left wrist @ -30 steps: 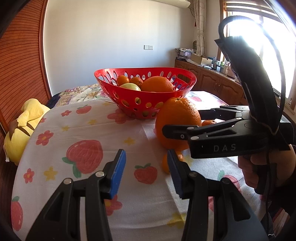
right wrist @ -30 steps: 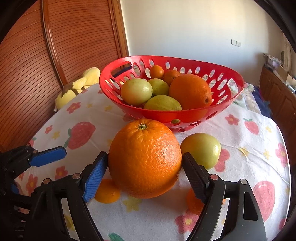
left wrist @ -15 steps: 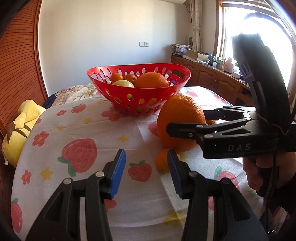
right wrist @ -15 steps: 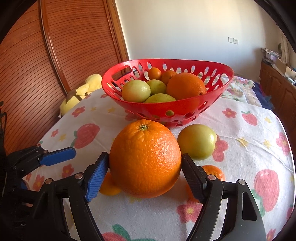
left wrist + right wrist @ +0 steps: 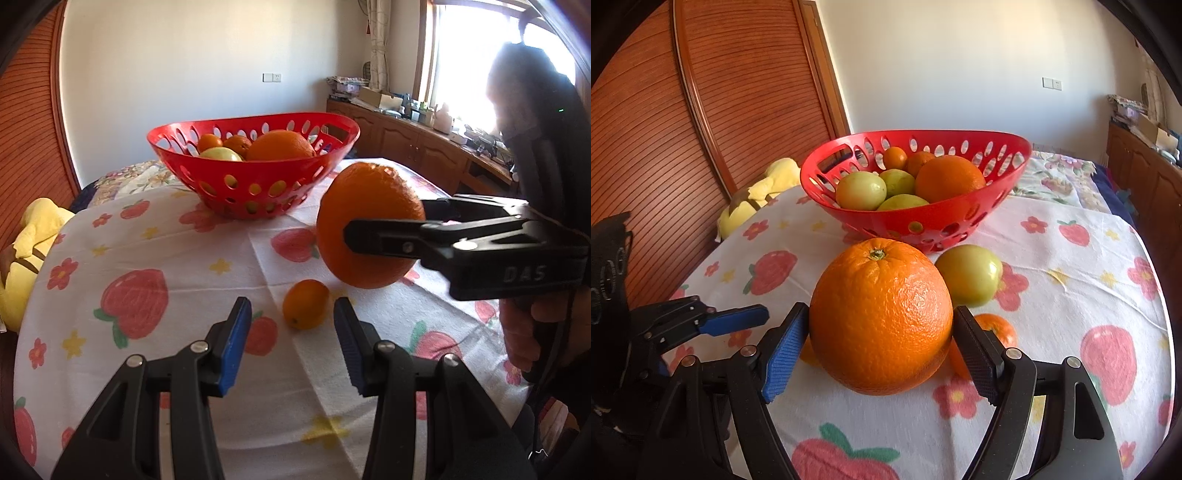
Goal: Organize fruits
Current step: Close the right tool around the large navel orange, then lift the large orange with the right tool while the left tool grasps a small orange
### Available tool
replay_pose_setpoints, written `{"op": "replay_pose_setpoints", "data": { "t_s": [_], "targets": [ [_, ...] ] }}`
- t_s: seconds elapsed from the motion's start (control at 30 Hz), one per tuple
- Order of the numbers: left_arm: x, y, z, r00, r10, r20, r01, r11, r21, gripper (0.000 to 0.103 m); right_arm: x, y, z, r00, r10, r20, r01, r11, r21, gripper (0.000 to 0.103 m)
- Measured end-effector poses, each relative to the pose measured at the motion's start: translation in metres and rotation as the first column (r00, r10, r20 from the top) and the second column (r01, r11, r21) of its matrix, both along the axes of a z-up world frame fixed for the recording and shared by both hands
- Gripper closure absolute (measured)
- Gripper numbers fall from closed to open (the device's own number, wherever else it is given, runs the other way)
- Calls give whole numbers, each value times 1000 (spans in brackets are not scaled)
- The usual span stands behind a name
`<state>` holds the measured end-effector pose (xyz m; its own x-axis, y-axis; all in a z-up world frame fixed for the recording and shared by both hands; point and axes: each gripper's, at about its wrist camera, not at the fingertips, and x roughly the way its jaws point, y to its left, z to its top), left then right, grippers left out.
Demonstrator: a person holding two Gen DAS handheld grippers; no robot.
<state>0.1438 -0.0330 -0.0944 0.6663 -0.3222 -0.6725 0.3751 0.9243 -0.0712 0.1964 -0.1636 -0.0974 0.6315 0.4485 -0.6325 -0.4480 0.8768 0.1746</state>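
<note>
The large orange [image 5: 881, 317] is clamped between the right gripper [image 5: 881, 354] jaws, lifted short of the red basket [image 5: 990, 210], hiding part of two small oranges behind it, while the left gripper [image 5: 291, 343] jaws are held narrowly apart, empty.

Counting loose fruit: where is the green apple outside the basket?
In the right wrist view the green apple lies on the tablecloth, just before the red basket, right of the held big orange.

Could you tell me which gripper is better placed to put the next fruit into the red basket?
Right: the right gripper already clamps the large orange facing the red basket; the left gripper is empty.
</note>
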Motion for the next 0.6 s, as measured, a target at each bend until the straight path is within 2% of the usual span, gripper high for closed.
{"op": "replay_pose_setpoints", "data": {
  "t_s": [0.4,0.6],
  "targets": [
    [16,-21,-7,997,-8,-73,11,999,45,57,-19,-19,10,1000,-19,13,19,1000,8,23],
    [16,-23,-8,997,-10,-83,15,998,56,58,-31,-26,10,1000,-12,14,12,1000,4,23]
  ]
}}
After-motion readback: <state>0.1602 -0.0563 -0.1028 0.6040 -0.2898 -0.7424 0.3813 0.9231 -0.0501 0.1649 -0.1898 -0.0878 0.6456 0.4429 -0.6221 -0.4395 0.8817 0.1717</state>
